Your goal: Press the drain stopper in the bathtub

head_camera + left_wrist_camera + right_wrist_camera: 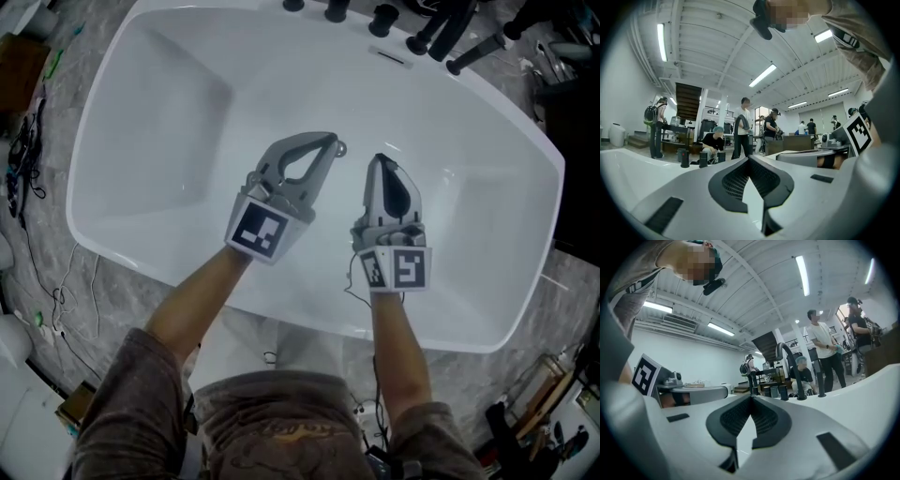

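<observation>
A person leans over a white bathtub (98, 122) with a handheld gripper in each hand, both reaching down toward the middle of the frame. The left gripper (330, 141) angles in from lower left. Its claw is drawn together at the tips and holds nothing, which its own camera confirms (749, 159). The right gripper (379, 159) points straight up the frame beside it, its claw likewise pinched together and empty (751, 398).

A small round metal fitting, apparently the drain stopper (340, 148), lies on the tub floor at centre frame. It sits just beside the left tip and between the two grippers. Whether the tip touches it cannot be told from above.

The closed tips look deliberate, since a single blunt point suits pushing down on a small cap better than open fingers would. Of the two, the left gripper appears the nearer and better placed to press.

Black tap fittings (380, 19) line the tub's far edge at the top of the frame.
</observation>
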A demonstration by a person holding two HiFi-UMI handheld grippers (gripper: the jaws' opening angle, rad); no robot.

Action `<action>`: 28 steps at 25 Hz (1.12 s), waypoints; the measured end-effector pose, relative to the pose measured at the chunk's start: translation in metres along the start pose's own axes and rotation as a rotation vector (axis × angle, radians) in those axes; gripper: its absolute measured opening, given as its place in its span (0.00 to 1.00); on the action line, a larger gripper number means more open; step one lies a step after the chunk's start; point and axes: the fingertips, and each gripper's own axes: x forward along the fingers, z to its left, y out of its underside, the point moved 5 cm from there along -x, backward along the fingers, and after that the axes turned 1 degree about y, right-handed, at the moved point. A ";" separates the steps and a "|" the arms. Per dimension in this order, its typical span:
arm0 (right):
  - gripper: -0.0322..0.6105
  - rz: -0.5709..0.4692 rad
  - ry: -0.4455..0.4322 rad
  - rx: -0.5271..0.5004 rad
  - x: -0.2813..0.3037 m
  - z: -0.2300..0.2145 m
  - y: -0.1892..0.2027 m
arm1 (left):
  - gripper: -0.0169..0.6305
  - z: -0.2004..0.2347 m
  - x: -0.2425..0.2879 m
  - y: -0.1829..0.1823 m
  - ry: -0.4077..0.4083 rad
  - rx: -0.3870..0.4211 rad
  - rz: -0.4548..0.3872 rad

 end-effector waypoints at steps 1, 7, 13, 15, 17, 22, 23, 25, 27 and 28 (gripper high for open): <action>0.05 0.000 0.001 0.001 0.001 -0.002 0.005 | 0.03 0.001 0.002 0.006 0.000 -0.002 0.004; 0.05 -0.007 0.002 -0.007 0.012 -0.010 0.033 | 0.03 0.009 0.012 0.034 0.005 0.008 0.001; 0.05 -0.008 -0.001 -0.006 0.021 -0.015 0.055 | 0.03 0.016 0.017 0.055 0.012 -0.003 -0.010; 0.05 -0.004 -0.003 -0.008 0.024 -0.018 0.064 | 0.03 0.017 0.020 0.066 0.024 -0.004 0.002; 0.05 -0.001 -0.006 -0.014 0.027 -0.021 0.075 | 0.03 0.016 0.023 0.076 0.036 -0.002 0.004; 0.05 0.007 -0.002 -0.011 0.033 -0.032 0.100 | 0.03 0.017 0.033 0.097 0.042 0.003 -0.015; 0.05 0.007 -0.004 -0.011 0.035 -0.034 0.104 | 0.03 0.018 0.035 0.101 0.040 0.003 -0.018; 0.05 0.007 -0.007 -0.013 0.039 -0.037 0.113 | 0.03 0.020 0.038 0.109 0.039 0.008 -0.021; 0.05 0.008 -0.007 -0.011 0.041 -0.040 0.120 | 0.03 0.020 0.040 0.116 0.042 0.015 -0.022; 0.05 0.008 -0.007 -0.011 0.041 -0.041 0.122 | 0.03 0.020 0.040 0.118 0.043 0.019 -0.022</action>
